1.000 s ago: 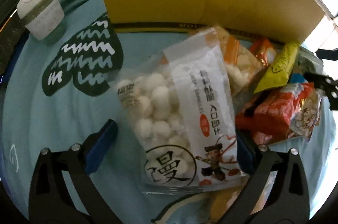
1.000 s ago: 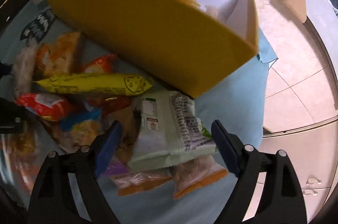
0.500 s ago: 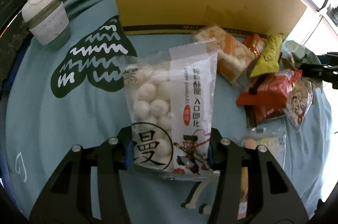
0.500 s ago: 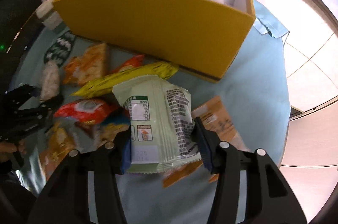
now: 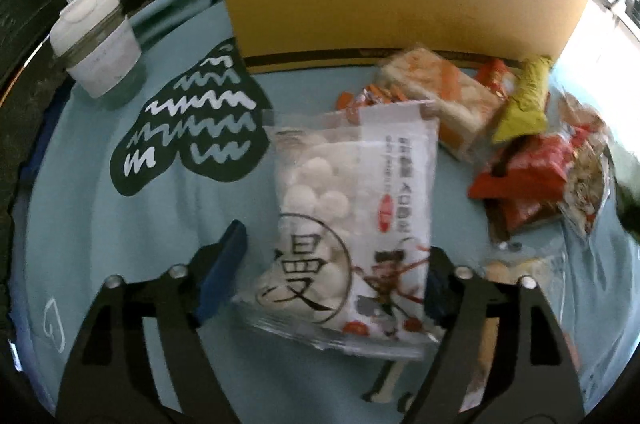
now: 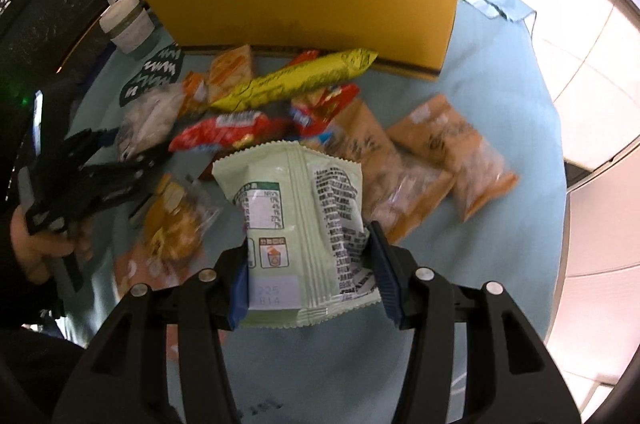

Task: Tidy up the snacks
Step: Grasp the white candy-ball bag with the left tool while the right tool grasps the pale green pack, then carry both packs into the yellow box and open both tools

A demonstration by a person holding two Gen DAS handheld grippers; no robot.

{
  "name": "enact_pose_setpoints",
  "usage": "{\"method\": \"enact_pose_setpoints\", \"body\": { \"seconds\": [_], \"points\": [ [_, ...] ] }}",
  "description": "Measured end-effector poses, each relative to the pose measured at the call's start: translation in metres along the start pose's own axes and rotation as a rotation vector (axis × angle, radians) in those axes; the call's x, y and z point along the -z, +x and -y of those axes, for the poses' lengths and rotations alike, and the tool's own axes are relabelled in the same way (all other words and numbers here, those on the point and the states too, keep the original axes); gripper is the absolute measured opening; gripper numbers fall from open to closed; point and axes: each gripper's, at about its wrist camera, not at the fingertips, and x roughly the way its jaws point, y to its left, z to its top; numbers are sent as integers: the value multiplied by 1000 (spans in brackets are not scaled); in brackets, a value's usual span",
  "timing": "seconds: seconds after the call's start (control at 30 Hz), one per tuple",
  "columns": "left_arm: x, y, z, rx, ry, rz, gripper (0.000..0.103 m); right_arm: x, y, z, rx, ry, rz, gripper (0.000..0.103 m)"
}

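Right gripper (image 6: pixel 308 288): we see its blue pads clenched on the lower half of a pale green snack packet (image 6: pixel 298 228), held upright and clear of the cloth.
Left gripper (image 5: pixel 336 268): its jaws are opening; the clear bag of white puff balls (image 5: pixel 352 208) lies between them, the left pad apart from it, the right pad at its edge.
Left hand (image 6: pixel 38 244): we find it at nine o'clock in the right wrist view, gripping the left tool's handle.
Snack pile: loose packets lie on the light blue tablecloth (image 6: pixel 500 72), among them a red packet (image 6: pixel 232 130), a long yellow packet (image 6: pixel 296 80) and tan pouches (image 6: pixel 452 152) toward two o'clock.
Yellow box (image 6: pixel 320 0): at twelve o'clock beyond the pile, open-topped, white inside; its contents are hidden from us.
White lidded cup (image 5: pixel 96 52): at ten o'clock, far left of the box.
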Motion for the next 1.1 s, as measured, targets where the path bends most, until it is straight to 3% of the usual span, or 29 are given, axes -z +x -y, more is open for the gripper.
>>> {"method": "enact_pose_setpoints", "body": {
  "seconds": [0.07, 0.13, 0.3, 0.6, 1.1],
  "points": [
    [-1, 1, -3, 16, -17, -3, 79, 8, -4, 1, -3, -2, -6, 53],
    [-3, -1, -2, 47, -9, 2, 55, 15, -7, -2, -7, -1, -5, 53],
    [-3, -8, 4, 85, 30, 1, 43, 26, -17, -1, -24, 26, 16, 53],
    [-1, -26, 2, 85, 5, 6, 41, 28, -30, 1, -28, 35, 43, 53],
    [-1, -94, -1, 115, -1, 116, 41, 30, -61, -1, -56, 56, 114, 53]
  ]
}}
